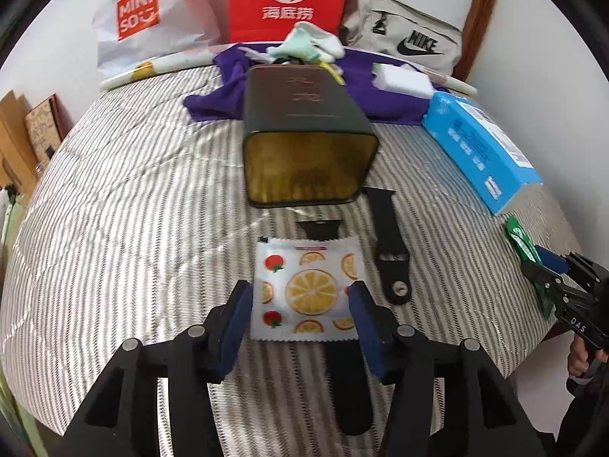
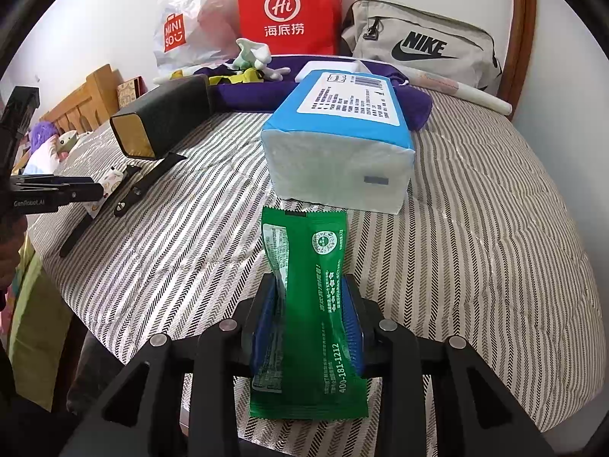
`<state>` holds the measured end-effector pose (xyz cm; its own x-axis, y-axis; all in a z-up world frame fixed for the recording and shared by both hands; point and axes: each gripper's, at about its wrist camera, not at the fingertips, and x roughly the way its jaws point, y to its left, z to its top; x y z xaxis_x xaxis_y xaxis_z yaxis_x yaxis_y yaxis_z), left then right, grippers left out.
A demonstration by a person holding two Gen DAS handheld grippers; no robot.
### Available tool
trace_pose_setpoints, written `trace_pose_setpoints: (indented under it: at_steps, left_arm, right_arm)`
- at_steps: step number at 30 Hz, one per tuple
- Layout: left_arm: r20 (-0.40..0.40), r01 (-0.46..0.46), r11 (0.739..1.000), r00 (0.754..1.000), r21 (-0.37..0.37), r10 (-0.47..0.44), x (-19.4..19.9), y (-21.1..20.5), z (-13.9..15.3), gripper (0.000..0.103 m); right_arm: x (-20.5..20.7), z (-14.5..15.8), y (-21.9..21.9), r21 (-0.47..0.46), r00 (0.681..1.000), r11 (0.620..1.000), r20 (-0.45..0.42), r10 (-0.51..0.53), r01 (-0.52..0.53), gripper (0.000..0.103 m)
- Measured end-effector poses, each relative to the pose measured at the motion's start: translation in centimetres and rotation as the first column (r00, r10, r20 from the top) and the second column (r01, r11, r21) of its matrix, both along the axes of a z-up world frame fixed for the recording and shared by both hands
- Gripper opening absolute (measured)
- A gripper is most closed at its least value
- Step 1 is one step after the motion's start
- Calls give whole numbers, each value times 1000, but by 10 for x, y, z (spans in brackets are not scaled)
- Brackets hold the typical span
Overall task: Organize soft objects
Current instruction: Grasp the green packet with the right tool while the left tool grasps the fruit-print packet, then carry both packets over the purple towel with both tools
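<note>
While the right gripper (image 2: 310,318) squeezes its blue pads onto a crinkly green foil snack packet (image 2: 304,304), the left gripper (image 1: 300,318) sits half open around a white orange-print sachet (image 1: 306,291) lying flat on the striped grey bedspread (image 1: 133,205), pads not touching it.

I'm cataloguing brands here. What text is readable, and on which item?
"MINISO": white plastic bag
"Hi 海底捞": red paper bag
"NIKE": grey pouch
"400-181-1212": green packet
"GenRobot.AI": left gripper
"DAS": right gripper
Blue tissue pack label: too small.
</note>
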<state>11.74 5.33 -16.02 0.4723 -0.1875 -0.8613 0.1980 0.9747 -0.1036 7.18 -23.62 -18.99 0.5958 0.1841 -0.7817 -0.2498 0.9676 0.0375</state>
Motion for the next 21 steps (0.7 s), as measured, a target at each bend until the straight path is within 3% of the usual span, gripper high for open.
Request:
trace_pose_setpoints:
  at_steps: [5,11,13,14,16,18,21]
  left_arm:
    - [-8,44,998,999,38,-43,0,-17,-5,68]
    - [21,49,996,998,75,-51,1,-27,-9,77]
    - [38,37,997,998,62,-39,1,-25,-9,69]
    - [63,28,997,997,78,-33,0,-24,-8,54]
    - [74,29,995,997,100,-36,0,-25,-7,52]
    - [75,17,995,997,95,-24,-1,-22,-5,39]
    - [54,16,1000,998,12,-16,0,-12,-1,28]
  right_arm:
    - [-1,0,1,-7,1000,1000,4,0,0,33]
    - [1,0,1,0,1000,1000,6,-4,4,33]
    - [2,0,0,0,1000,1000,7,-8,8,33]
    - [3,0,1,-1,1000,1000,8,-10,10,33]
    - [3,-1,1,1,1000,1000,12,-14,14,33]
    - [2,-1,1,0,1000,1000,13,-13,13,34]
    - [2,0,0,-1,1000,1000,8,-13,13,32]
